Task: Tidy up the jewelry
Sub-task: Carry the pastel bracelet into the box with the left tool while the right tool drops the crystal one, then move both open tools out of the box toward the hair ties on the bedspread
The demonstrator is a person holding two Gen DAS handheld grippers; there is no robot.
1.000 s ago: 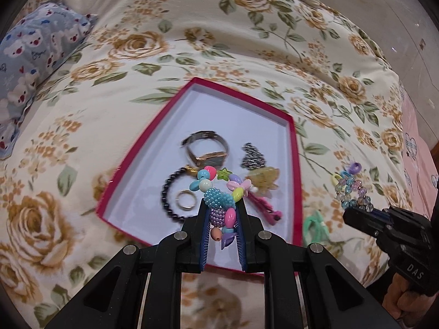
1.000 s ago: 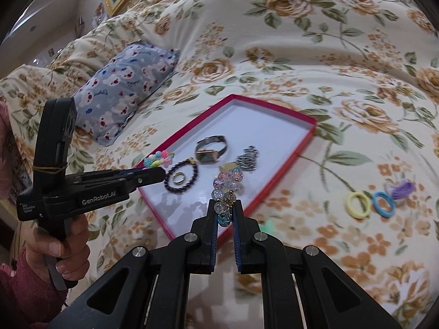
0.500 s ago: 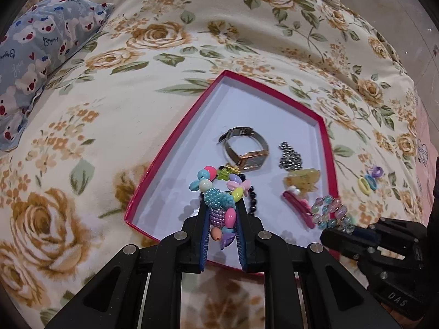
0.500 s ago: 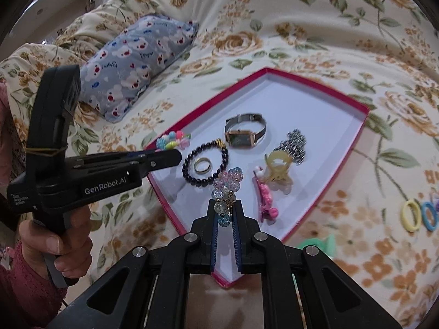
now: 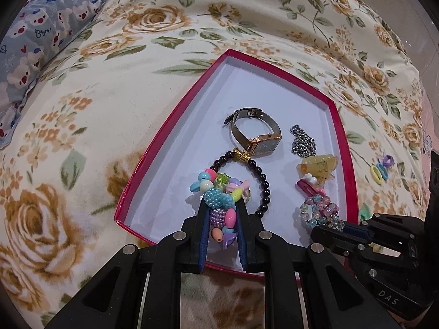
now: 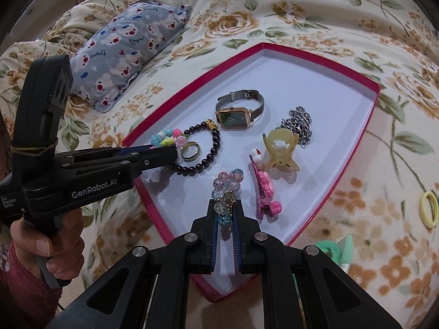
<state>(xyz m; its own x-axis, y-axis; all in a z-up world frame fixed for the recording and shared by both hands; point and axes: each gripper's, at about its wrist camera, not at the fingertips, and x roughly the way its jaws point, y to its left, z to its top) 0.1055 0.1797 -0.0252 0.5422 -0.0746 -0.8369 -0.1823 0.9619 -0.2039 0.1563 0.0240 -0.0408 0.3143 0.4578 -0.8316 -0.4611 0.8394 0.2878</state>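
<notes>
My left gripper has its jaws clamped on a chunky bracelet of mixed plastic beads: pearly blue and purple bobbled ones, smooth ovals, small flower and fish shapes. It hangs over the near part of the shallow box, a cardboard tray with glossy red walls and a matte white floor, lying on a floral bedspread of soft printed cloth.

My right gripper has its jaws closed on a second bracelet of crackled glassy beads, round, in pale pink and blue, held just above the white floor beside a pink flower hair clip.

Lying in the box I see a wristwatch with a square gilt case and metal mesh band, a loop of round black beads with a gold spacer, a plain gold ring inside that loop, a translucent yellow claw clip and a heaped silver chain.

Outside the box, a thin yellow hair tie and a green fabric scrunchie rest on the bedspread. A padded blue pillow printed with bears lies well apart.
</notes>
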